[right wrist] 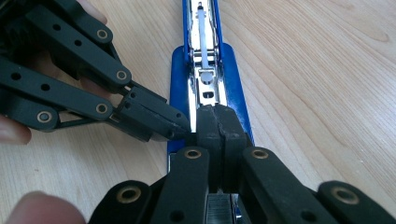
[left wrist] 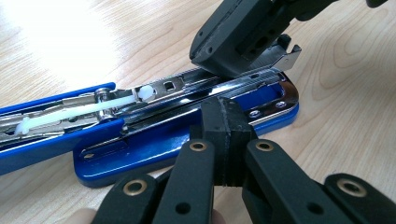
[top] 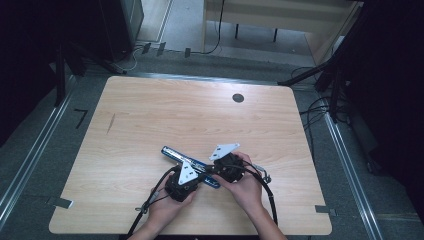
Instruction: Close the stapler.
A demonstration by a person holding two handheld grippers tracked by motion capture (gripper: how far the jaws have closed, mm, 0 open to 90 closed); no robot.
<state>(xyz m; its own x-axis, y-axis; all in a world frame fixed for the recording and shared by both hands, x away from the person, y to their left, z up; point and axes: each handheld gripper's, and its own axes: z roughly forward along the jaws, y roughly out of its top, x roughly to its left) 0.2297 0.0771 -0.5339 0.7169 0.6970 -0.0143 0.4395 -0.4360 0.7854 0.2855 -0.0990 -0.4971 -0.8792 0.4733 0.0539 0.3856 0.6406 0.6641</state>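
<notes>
A blue stapler [top: 172, 154] lies swung open on the wooden table [top: 200, 115], its chrome magazine [left wrist: 187, 88] and white pusher rod [right wrist: 203, 32] exposed. My left gripper [left wrist: 227, 121] is shut, with its tips against the side of the magazine above the blue base [left wrist: 140, 158]. It comes in from the left in the right gripper view [right wrist: 180, 126]. My right gripper [right wrist: 217, 123] is shut too, its tips resting on top of the magazine near its front end, and it stands at the top of the left gripper view [left wrist: 233, 56]. From above, both grippers [top: 200, 176] [top: 210, 171] meet at the stapler's near end.
A dark round hole [top: 238, 98] sits in the table at the far right, and a thin dark mark [top: 111, 123] at the left. Cables trail from both grippers toward the table's near edge. Black stands and floor cables surround the table.
</notes>
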